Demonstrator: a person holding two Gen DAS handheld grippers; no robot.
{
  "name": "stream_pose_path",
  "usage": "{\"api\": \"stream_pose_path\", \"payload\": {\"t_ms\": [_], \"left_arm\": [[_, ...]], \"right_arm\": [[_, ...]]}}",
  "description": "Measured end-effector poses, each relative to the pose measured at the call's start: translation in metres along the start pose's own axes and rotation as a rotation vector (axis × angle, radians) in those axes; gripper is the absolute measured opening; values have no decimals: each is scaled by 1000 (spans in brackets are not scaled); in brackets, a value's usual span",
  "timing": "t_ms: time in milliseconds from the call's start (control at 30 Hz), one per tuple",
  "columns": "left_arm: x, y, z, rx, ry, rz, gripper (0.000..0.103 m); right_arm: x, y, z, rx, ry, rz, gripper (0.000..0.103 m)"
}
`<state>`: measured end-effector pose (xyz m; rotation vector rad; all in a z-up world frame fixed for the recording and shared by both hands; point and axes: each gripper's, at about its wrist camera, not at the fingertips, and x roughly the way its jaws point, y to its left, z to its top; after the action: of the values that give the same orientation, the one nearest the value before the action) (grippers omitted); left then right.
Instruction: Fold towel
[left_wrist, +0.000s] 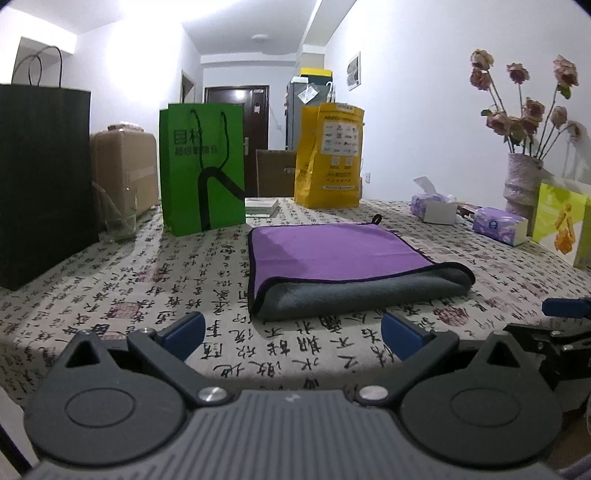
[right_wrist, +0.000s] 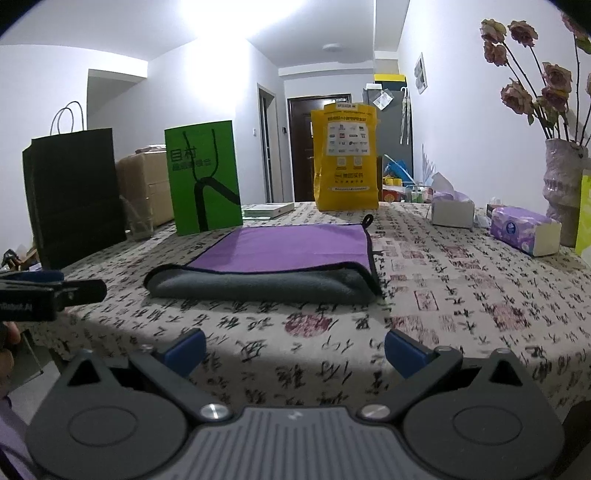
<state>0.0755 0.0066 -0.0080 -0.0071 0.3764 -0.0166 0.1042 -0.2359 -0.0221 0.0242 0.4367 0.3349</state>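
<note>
A purple towel with a grey underside (left_wrist: 340, 258) lies folded flat on the calligraphy-print tablecloth (left_wrist: 147, 288), its grey fold facing me. It also shows in the right wrist view (right_wrist: 280, 258). My left gripper (left_wrist: 291, 330) is open and empty, near the table's front edge, short of the towel. My right gripper (right_wrist: 293, 352) is open and empty, also short of the towel. The right gripper shows at the right edge of the left wrist view (left_wrist: 565, 317); the left one at the left edge of the right wrist view (right_wrist: 51, 291).
Behind the towel stand a black paper bag (left_wrist: 40, 177), a cardboard box (left_wrist: 125, 170), a green bag (left_wrist: 203, 166) and a yellow bag (left_wrist: 328, 155). At the right are tissue packs (left_wrist: 498, 221) and a vase of dried roses (left_wrist: 524, 184).
</note>
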Motion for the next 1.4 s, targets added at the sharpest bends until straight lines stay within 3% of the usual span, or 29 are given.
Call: {"api": "stream_pose_path", "payload": {"t_ms": [333,567,767,933,1000,1033,1100,1200,1400], "left_arm": [[43,5,9,-7,40,0,103],[80,9,21,-27,52,1,103],[106,9,27,11,68,-44,100],[123,12,26,18,99,-63,79],[129,15,27,4,121,-66,63],[132,18,27,-6,132,-74,59],[135,21,28,-22,154,-89,45],[141,25,28,-22,179,-88,24],[146,32,31,-14,178,-88,6]], "right_arm": [[38,-18,12,-31,4,-20,100],[65,-35,26,-31,18,-36,89],[94,-51,39,-34,35,-28,77],[117,-57,46,-49,54,-19,63],[124,-57,48,-55,58,-25,58],[127,-57,48,-58,63,-25,53],[133,-57,49,-65,88,-18,33],[139,-55,47,-76,119,-17,19],[145,-54,50,-97,127,-18,6]]}}
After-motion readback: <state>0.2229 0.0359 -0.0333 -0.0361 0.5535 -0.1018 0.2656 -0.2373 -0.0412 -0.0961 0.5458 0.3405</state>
